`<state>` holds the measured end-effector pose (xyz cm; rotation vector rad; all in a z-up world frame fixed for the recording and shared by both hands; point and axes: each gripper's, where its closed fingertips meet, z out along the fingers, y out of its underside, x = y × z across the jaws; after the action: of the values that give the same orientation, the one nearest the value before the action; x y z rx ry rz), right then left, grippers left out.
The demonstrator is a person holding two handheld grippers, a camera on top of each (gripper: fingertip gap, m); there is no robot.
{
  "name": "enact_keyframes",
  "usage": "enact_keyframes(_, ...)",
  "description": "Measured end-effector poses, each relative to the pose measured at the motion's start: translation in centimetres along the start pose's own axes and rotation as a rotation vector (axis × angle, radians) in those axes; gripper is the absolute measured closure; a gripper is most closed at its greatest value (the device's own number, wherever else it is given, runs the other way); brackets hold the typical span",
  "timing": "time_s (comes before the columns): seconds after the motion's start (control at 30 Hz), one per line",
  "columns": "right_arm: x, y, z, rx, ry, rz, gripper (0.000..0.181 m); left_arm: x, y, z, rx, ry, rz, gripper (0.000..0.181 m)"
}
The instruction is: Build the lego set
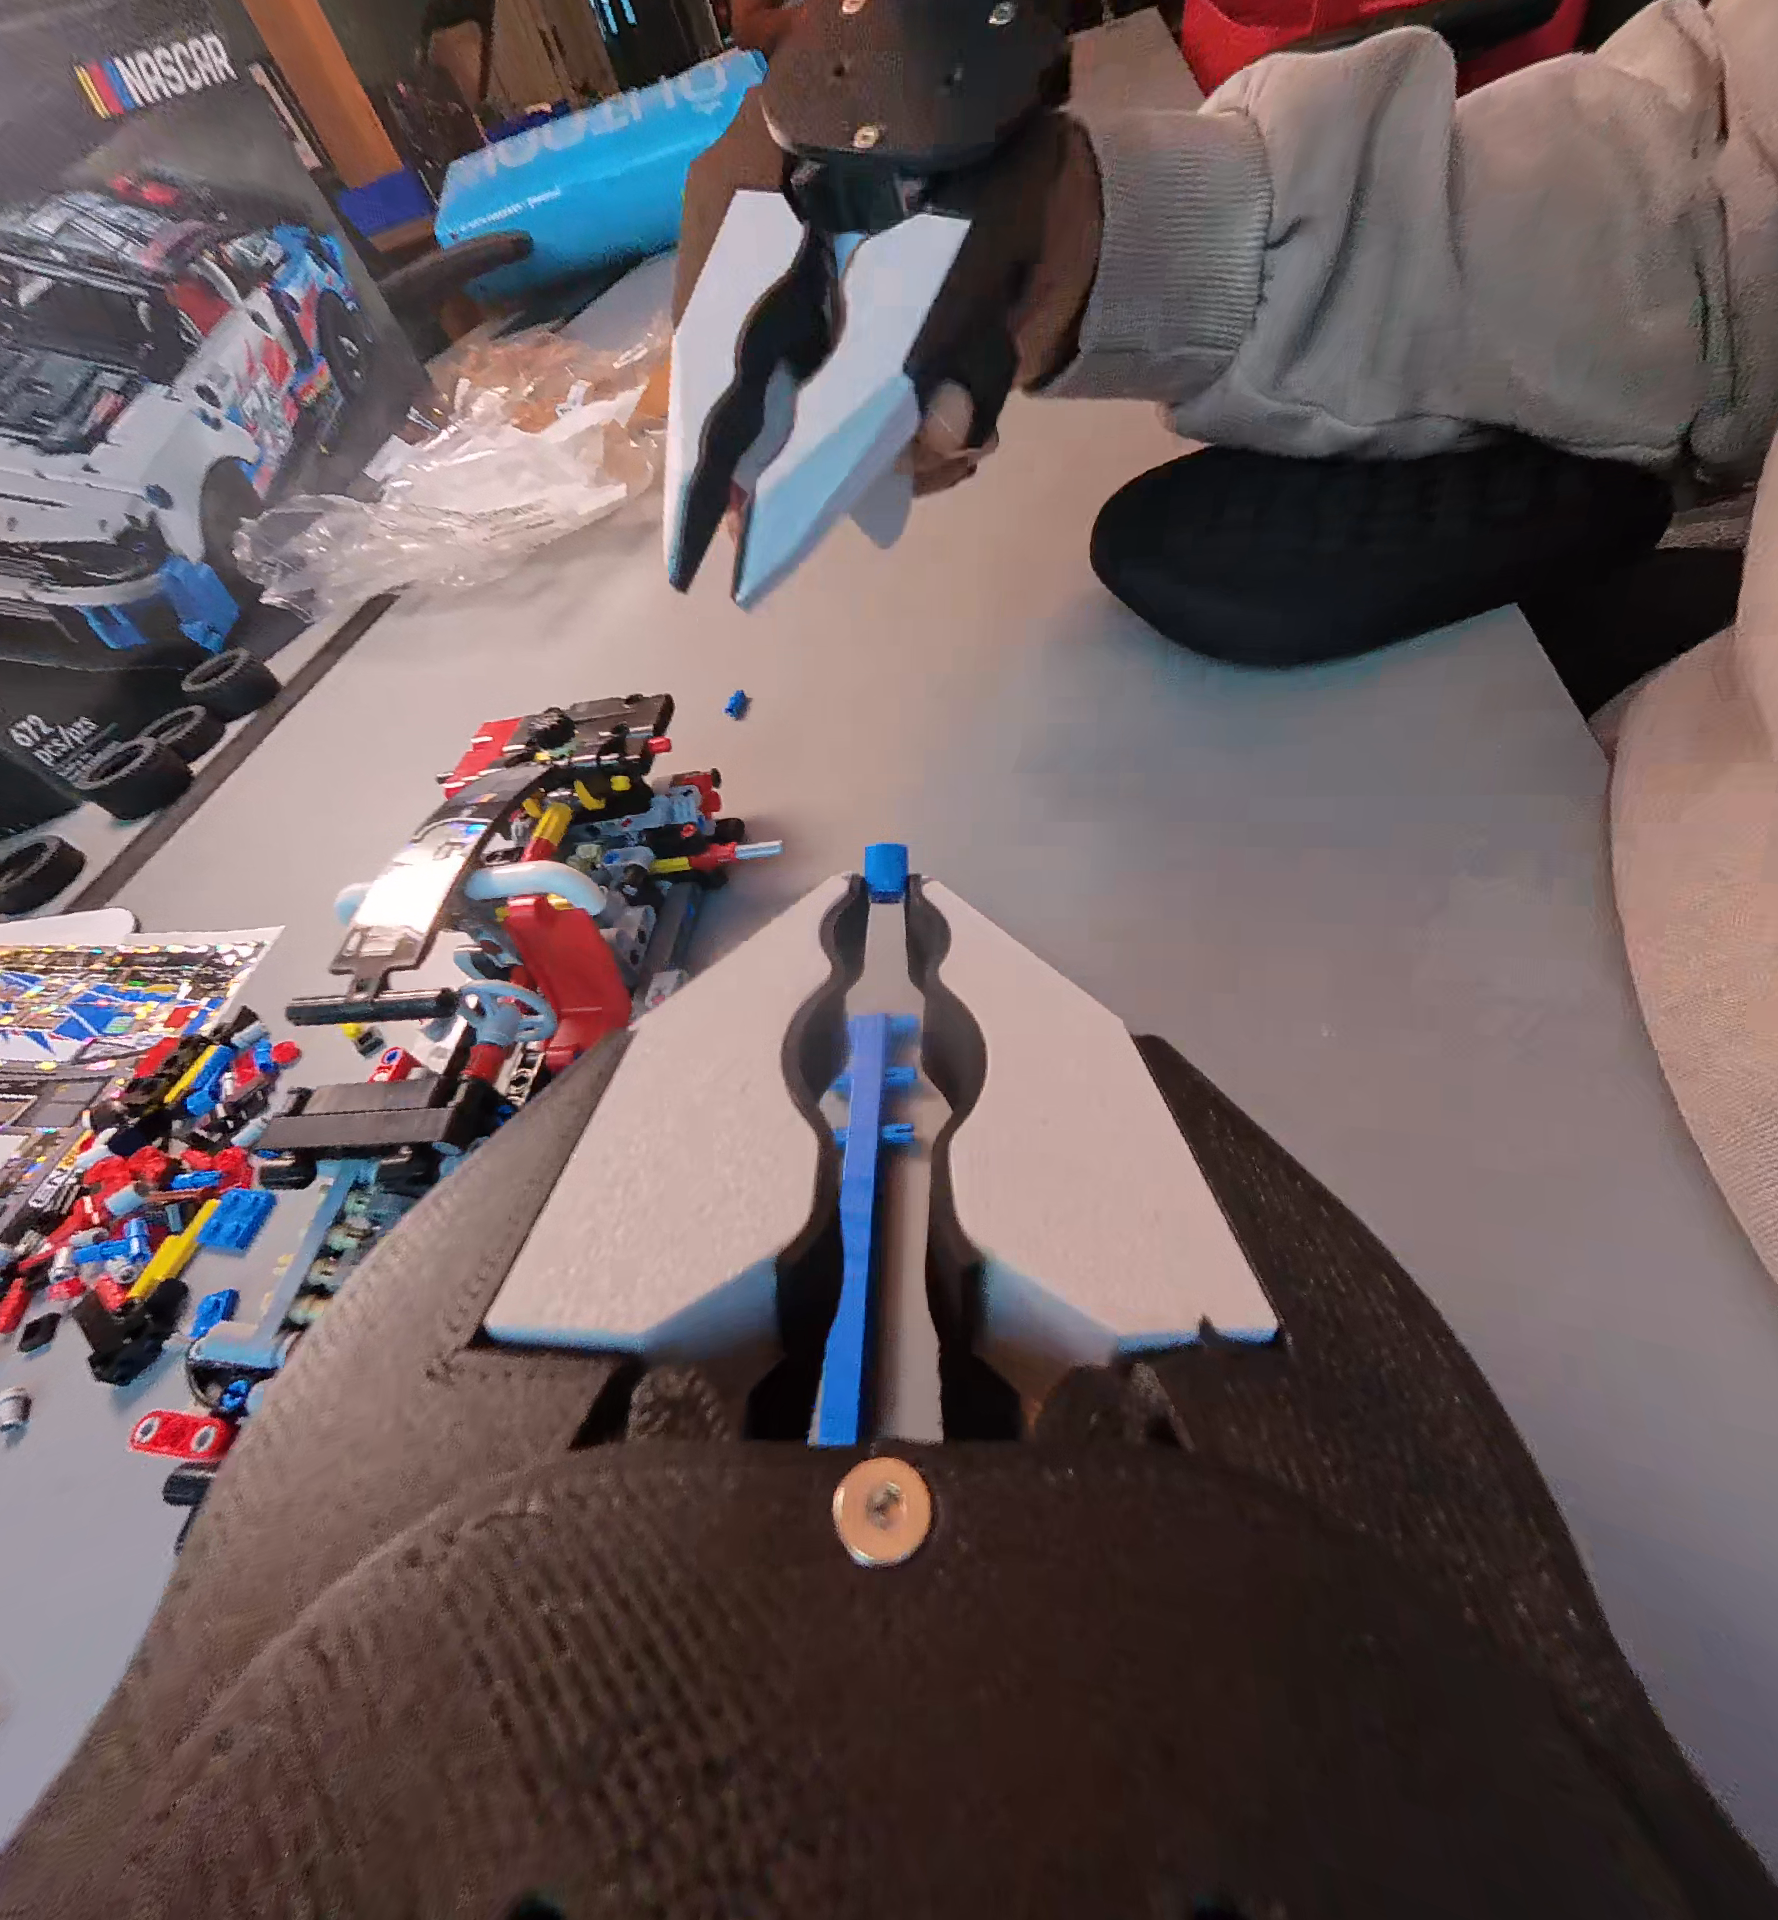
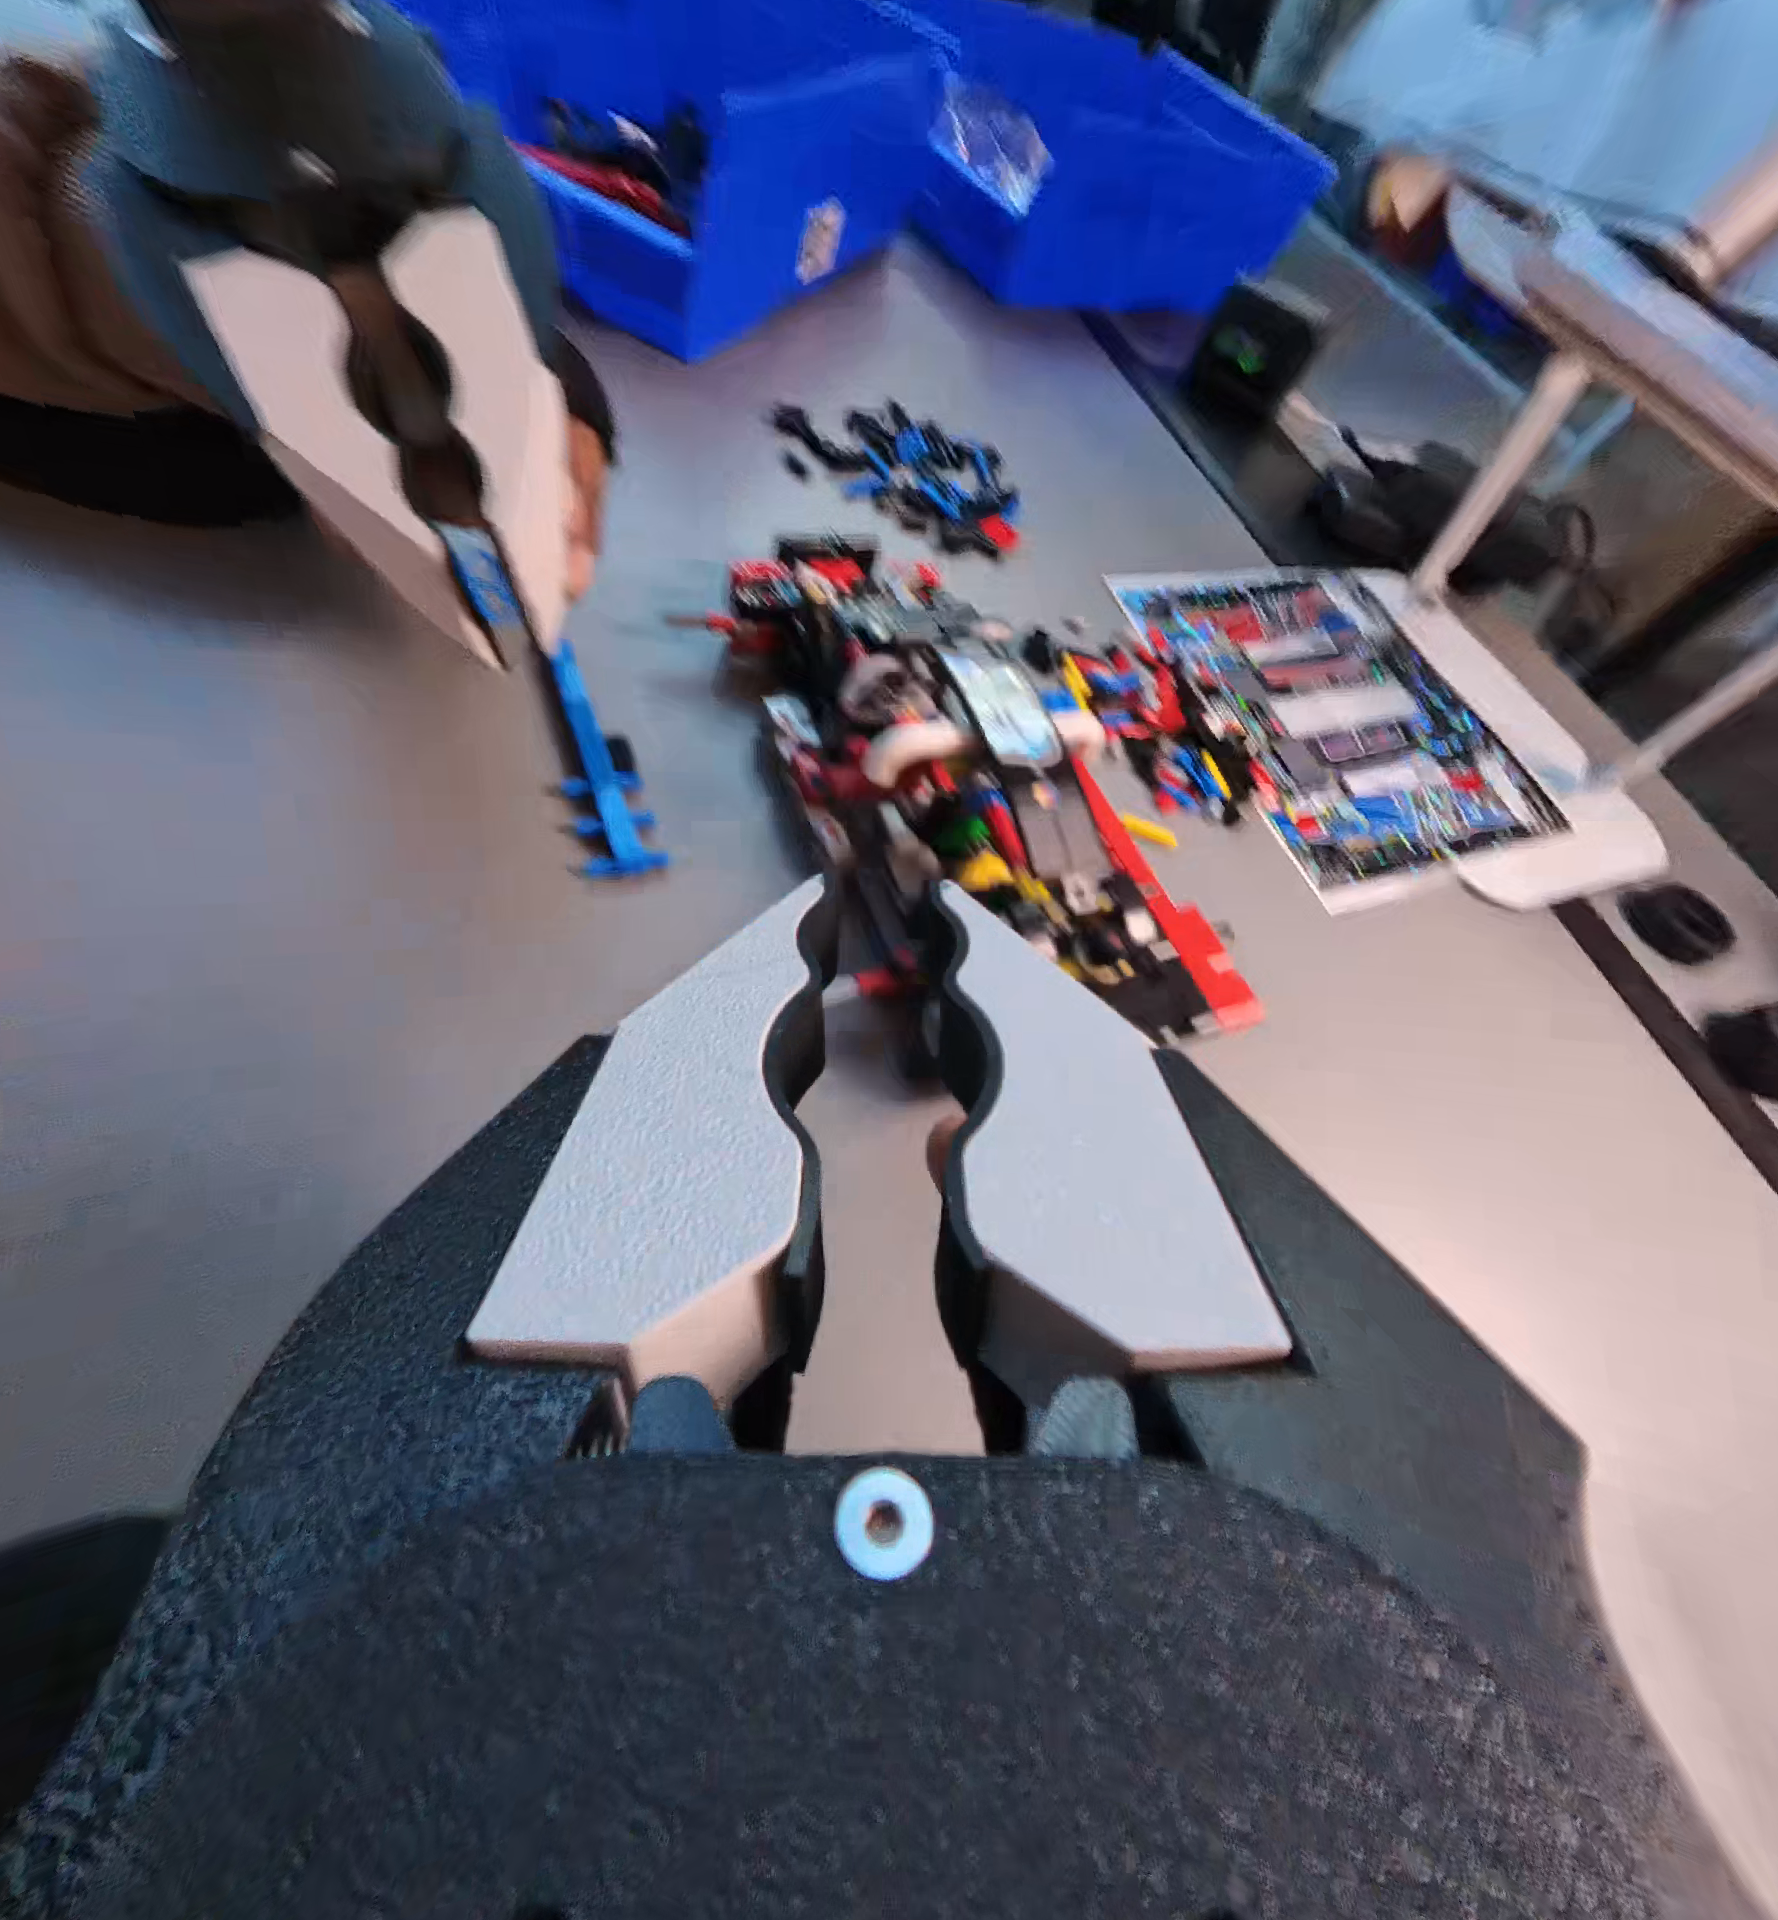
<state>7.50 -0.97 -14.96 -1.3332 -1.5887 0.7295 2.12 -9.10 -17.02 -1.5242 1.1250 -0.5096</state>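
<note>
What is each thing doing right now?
left gripper: shut on the blue beam
blue beam: gripped, off the table
right gripper: open, holding nothing
lego car: half built, on the table
blue bins: open-topped

A long blue beam [image 1: 849, 1226] with small pegs on its side is pinched at one end between the left gripper [image 1: 885, 881] fingers and hangs over the table [image 1: 1124, 831]. The half-built car [image 1: 542, 904] lies flat on the table, black, red and yellow. A pile of loose pieces [image 1: 137, 1174] sits beside it. One tiny blue piece [image 1: 737, 703] lies alone, apart from the car.
</note>
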Motion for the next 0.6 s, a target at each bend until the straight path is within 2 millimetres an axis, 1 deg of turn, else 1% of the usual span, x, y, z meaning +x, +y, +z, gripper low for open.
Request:
enact_keyframes(0.03,1.7,1.9,-1.1,-0.086,0.035,0.024,0.168,-0.1,-0.1,-0.1,0.007,-0.01,0.003,0.176)
enact_keyframes(0.1,3.7,6.3,-2.7,-0.264,0.063,0.051,0.167,-0.2,-0.2,-0.1,0.01,-0.012,0.009,0.176)
enact_keyframes(0.13,4.1,8.1,-3.1,-0.323,0.063,0.061,0.167,-0.1,-0.1,-0.1,0.008,-0.009,0.009,0.176)
enact_keyframes(0.17,4.2,9.4,-3.2,-0.355,0.051,0.081,0.167,-0.1,-0.1,-0.1,0.008,-0.007,0.012,0.176)
enact_keyframes(0.2,4.1,10.1,-3.1,-0.366,0.039,0.102,0.167,0.0,-0.1,-0.1,0.005,-0.002,0.014,0.176)
enact_keyframes(0.3,4.5,11.9,-2.4,-0.424,0.046,0.091,0.165,0.1,0.1,0.0,0.001,0.0,0.017,0.176)
enact_keyframes(0.33,4.7,12.2,-2.2,-0.434,0.046,0.09,0.165,0.1,0.1,0.0,0.0,0.001,0.015,0.176)
enact_keyframes(0.5,5.6,12.6,-1.5,-0.432,0.037,0.143,0.166,0.1,0.2,0.0,0.001,0.003,0.01,0.176)
enact_keyframes(0.6,5.4,12.7,-1.5,-0.464,0.004,0.143,0.173,0.2,0.3,0.1,-0.006,0.01,0.008,0.176)
